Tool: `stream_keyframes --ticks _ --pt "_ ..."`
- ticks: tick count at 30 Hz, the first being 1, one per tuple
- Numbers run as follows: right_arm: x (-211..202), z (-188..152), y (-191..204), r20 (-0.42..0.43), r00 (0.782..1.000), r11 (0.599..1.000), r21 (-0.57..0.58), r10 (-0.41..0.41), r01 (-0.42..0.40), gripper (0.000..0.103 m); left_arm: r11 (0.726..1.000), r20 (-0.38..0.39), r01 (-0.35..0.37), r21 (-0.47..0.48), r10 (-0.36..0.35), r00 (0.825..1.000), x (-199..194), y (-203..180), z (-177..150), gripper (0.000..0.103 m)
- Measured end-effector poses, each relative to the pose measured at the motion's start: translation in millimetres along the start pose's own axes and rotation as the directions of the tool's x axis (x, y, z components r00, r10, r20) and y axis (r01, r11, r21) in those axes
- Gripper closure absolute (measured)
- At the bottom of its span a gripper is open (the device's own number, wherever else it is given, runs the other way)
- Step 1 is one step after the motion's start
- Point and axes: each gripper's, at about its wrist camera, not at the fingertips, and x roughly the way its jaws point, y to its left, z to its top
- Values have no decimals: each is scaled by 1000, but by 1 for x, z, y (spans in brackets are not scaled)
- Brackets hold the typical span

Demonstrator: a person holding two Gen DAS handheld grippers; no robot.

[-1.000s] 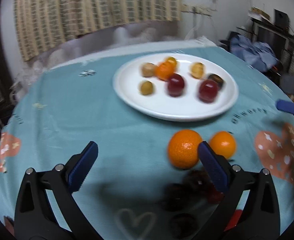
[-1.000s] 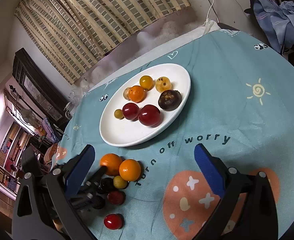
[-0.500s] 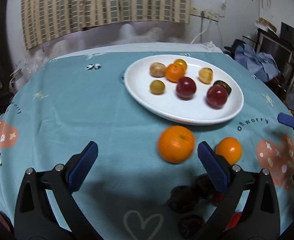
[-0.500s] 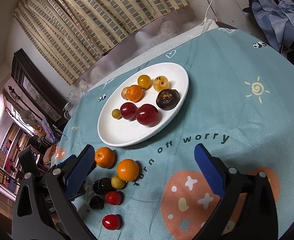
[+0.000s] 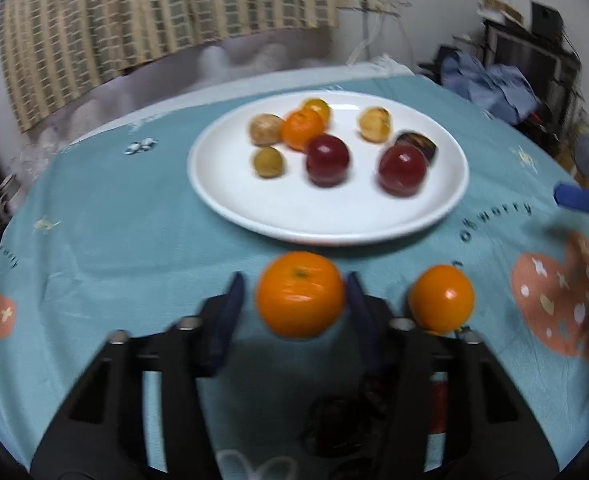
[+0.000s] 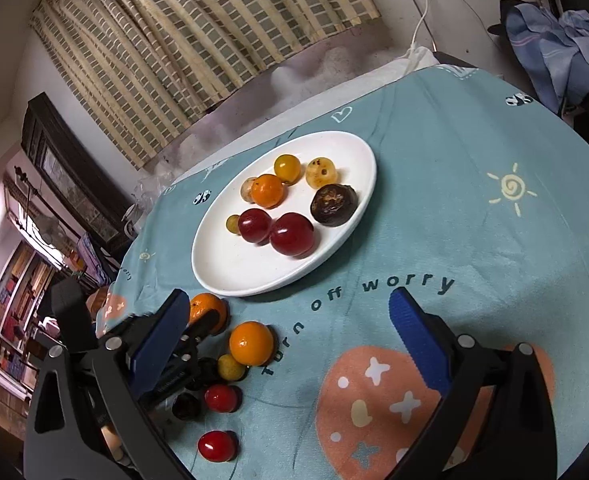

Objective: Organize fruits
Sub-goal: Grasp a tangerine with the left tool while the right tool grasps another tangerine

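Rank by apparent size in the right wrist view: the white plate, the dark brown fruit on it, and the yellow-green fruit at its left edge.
1. white plate
2. dark brown fruit
3. yellow-green fruit, partly hidden behind a red fruit

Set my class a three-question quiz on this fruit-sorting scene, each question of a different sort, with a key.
1. Multiple choice: what lies between the jaws of the left gripper? A) the large orange B) a banana C) a spoon.
2. True or false: the right gripper is shut on a fruit.
3. Count: how many red fruits lie on the white plate?

Key
1. A. The jaws have just been closing round it; a gap shows at one pad.
2. False. It is open over the tablecloth, with no fruit between its jaws.
3. Two.
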Motion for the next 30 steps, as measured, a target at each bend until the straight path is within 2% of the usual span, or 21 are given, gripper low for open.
stream_keyframes --ticks 2,5,11,13,15,16,18,20,25,29,30 --pt "1 0 1 -3 1000 1000 -7 3 -3 3 1000 2 -11 20 11 1000 0 -4 0 57" --pt "4 -3 8 -17 1000 999 -53 -7 6 3 1000 1 17 -21 -17 1000 0 5 0 58" --pt "25 -19 31 -71 994 974 -219 -80 62 3 993 -10 -56 -108 55 998 -13 37 -10 58" --pt "36 -30 47 -79 990 942 -325 -120 88 9 986 -20 -75 -151 73 997 -12 50 -13 58" --pt "45 -36 54 -101 987 928 -365 -126 81 28 981 -30 -57 -187 52 998 -9 57 -15 58" --pt "51 -39 57 -119 985 925 -372 -124 71 30 981 -27 -57 -187 53 998 -9 57 -15 58" --pt "62 -43 58 -137 980 920 -384 -142 80 40 982 -25 -66 -177 62 998 -9 55 -15 57" --pt "70 -44 55 -157 978 928 -366 -136 70 47 982 -25 -61 -181 57 998 -8 56 -16 57" --pt "77 -39 45 -202 977 963 -271 -68 12 55 974 -42 -26 -227 17 999 -2 62 -17 55" --pt "79 -36 37 -230 973 981 -191 -4 -42 56 981 -42 -47 -188 40 998 -1 53 -15 54" --pt "79 -37 38 -233 973 981 -187 8 -52 62 982 -43 -48 -184 41 998 -1 53 -15 54"
